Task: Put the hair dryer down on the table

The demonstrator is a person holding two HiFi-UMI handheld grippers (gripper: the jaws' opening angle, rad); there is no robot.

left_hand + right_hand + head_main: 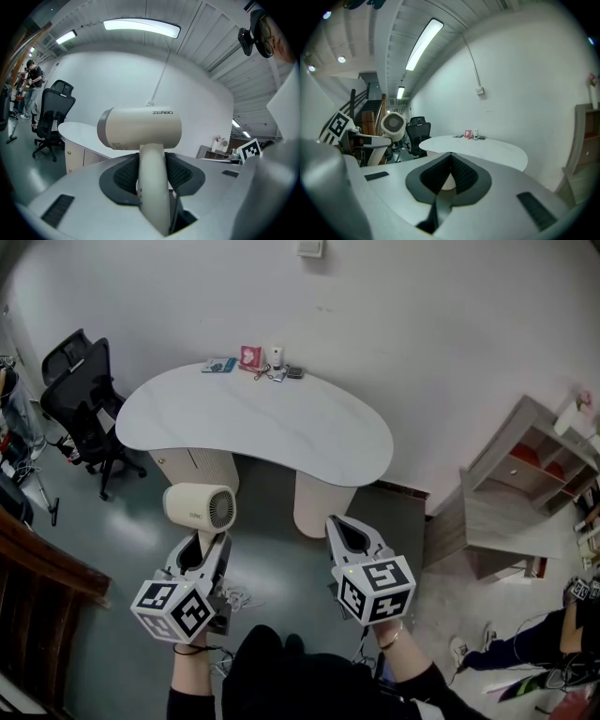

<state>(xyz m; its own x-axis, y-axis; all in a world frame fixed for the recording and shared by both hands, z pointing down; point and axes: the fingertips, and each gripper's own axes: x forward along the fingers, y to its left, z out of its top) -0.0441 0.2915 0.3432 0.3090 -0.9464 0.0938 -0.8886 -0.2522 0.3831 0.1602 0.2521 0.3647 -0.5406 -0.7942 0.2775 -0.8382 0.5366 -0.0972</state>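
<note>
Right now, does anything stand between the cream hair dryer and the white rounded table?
Nothing visible. The cream hair dryer in the left gripper has only floor before the white rounded table; small items line its far edge.

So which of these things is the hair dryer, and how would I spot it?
Start at the big white curved table, then look nearer, over the floor. The left gripper clamps the hair dryer by its handle. Unlike the grey, empty right gripper beside it, it is cream, with a fat barrel and a round grille.
</note>
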